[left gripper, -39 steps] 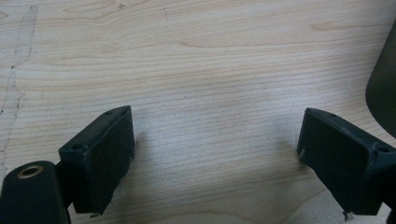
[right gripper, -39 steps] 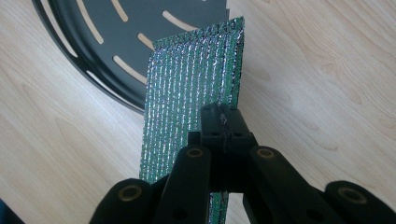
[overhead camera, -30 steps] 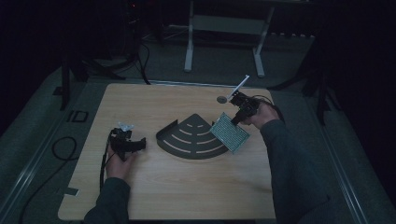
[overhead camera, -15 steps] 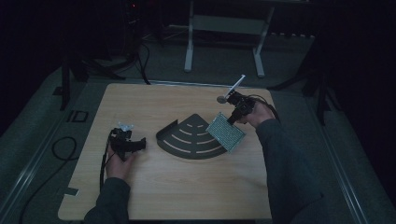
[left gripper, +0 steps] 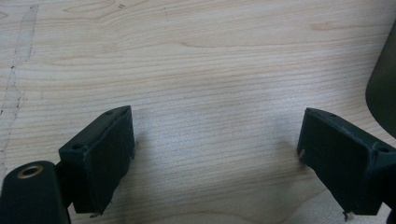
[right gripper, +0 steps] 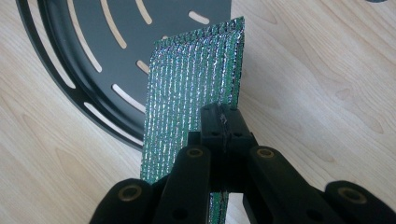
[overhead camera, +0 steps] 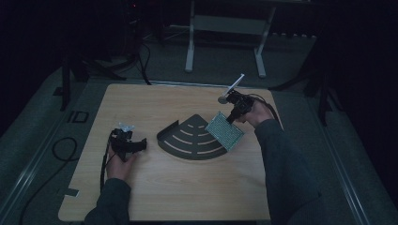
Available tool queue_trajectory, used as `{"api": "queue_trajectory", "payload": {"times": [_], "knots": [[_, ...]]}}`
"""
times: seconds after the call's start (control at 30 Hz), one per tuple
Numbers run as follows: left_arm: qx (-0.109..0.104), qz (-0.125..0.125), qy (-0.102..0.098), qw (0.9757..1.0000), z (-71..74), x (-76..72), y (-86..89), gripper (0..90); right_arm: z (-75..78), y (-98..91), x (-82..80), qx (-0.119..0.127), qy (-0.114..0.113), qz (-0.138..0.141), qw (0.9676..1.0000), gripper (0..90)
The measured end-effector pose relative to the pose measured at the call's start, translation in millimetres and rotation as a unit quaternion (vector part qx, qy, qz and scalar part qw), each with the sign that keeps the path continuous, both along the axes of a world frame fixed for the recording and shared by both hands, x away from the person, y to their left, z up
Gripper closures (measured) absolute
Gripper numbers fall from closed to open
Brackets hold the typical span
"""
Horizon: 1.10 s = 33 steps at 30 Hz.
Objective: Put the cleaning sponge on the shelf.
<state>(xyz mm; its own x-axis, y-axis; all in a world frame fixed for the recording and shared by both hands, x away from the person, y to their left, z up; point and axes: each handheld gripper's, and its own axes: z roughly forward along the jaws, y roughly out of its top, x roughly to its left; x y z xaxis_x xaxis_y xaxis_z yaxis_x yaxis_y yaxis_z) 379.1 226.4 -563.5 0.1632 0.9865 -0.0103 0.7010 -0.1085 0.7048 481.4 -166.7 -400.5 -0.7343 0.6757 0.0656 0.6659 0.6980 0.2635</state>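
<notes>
**Green pad lifted closer to the slotted tray**

Compared to a second ago, the right gripper (overhead camera: 233, 114) has carried the green sparkly pad (overhead camera: 225, 130) a bit up and toward the tray; its lower corner now hangs right at the tray's right edge. The jaws are pinched tight on the pad's upper edge, and in the right gripper view the pad (right gripper: 196, 93) stands nearly on edge over the tray (right gripper: 93, 60).

The left gripper (overhead camera: 136, 146) hasn't budged. It rests on the wooden table (overhead camera: 187, 187) just left of the tray, jaws spread wide with bare wood grain between them.

The tray (overhead camera: 192, 140) is a dark fan-shaped metal piece with curved slots and a raised rim. The pad has a ribbed, glittery weave. A small dark round thing (overhead camera: 222, 100) lies near the table's far edge, beside the right gripper.
</notes>
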Motion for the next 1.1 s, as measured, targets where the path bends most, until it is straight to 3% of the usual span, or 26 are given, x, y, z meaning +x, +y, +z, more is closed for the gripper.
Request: {"api": "queue_trajectory", "payload": {"times": [0.57,0.83,1.1], "knots": [[0.000,-0.001,0.000,1.0000,0.0,0.2,-0.9,11.6,-4.4,16.0,10.0,0.007,0.003,0.002,1.0000,89.7],[0.000,-0.001,0.001,1.0000,0.1,0.2,-0.9,11.6,-17.5,26.5,16.7,0.012,0.012,0.001,0.9999,89.7],[0.000,-0.001,0.001,1.0000,0.1,0.2,-0.8,11.6,-26.9,35.5,17.5,0.008,0.007,0.004,0.9999,89.7]]}}
